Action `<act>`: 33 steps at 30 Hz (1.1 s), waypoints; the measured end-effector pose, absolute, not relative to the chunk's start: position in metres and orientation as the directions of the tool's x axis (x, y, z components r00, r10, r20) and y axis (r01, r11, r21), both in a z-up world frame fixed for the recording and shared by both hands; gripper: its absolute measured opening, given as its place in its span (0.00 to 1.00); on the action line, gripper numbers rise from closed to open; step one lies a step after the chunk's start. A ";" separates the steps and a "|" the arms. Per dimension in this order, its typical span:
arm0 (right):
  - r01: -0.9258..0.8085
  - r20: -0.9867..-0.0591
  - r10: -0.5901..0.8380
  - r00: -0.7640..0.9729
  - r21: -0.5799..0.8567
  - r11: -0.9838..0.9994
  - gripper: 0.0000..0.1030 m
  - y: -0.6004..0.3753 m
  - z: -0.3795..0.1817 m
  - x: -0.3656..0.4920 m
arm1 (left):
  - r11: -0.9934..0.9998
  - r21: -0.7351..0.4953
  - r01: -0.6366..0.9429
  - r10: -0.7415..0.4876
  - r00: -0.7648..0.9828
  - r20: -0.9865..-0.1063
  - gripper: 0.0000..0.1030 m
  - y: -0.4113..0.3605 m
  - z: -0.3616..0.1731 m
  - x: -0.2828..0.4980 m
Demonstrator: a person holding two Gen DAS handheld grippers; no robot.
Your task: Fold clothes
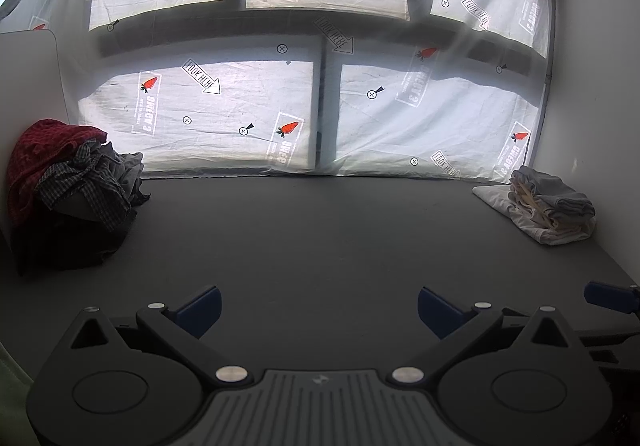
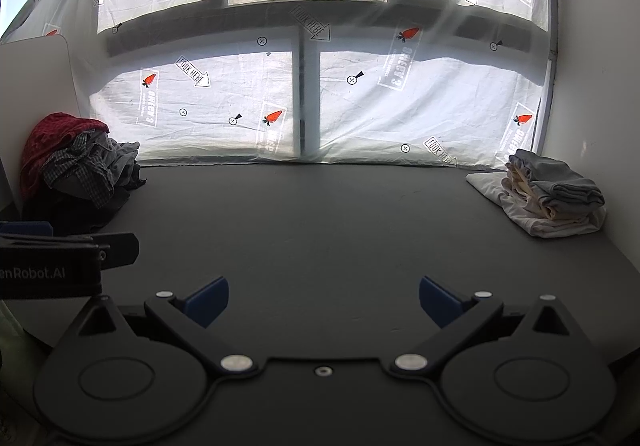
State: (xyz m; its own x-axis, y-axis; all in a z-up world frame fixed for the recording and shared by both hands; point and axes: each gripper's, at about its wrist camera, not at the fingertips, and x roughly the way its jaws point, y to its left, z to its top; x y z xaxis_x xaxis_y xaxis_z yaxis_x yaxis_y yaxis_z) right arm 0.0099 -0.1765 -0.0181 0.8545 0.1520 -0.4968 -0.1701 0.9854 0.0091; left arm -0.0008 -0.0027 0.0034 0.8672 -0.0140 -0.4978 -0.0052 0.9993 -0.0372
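Note:
A heap of unfolded clothes [image 1: 68, 190], red, checked and dark, lies at the far left of the dark table [image 1: 320, 230]; it also shows in the right wrist view [image 2: 76, 170]. A small stack of folded pale and grey clothes [image 1: 548, 206] sits at the far right, also in the right wrist view [image 2: 552, 198]. My left gripper [image 1: 319, 310] is open and empty over the table's near part. My right gripper [image 2: 323, 302] is open and empty beside it. The right gripper's blue finger [image 1: 608, 296] shows at the left view's right edge.
A white printed sheet [image 1: 320, 86] covers the window behind the table. A white panel [image 1: 28, 86] stands at the back left and a white wall [image 1: 592, 86] closes the right side. The left gripper's body [image 2: 52, 262] shows at the right view's left edge.

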 end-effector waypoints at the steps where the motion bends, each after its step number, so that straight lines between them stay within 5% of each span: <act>1: -0.169 -0.493 0.151 0.857 0.008 0.986 1.00 -0.174 -0.020 0.007 | 0.999 -0.038 -0.006 -0.013 0.867 -0.498 1.00 -0.003 0.004 -0.001; 33: -0.170 -0.491 0.148 0.858 0.001 0.985 1.00 -0.169 -0.025 0.014 | 0.999 -0.041 -0.015 -0.008 0.864 -0.504 1.00 0.003 0.000 0.006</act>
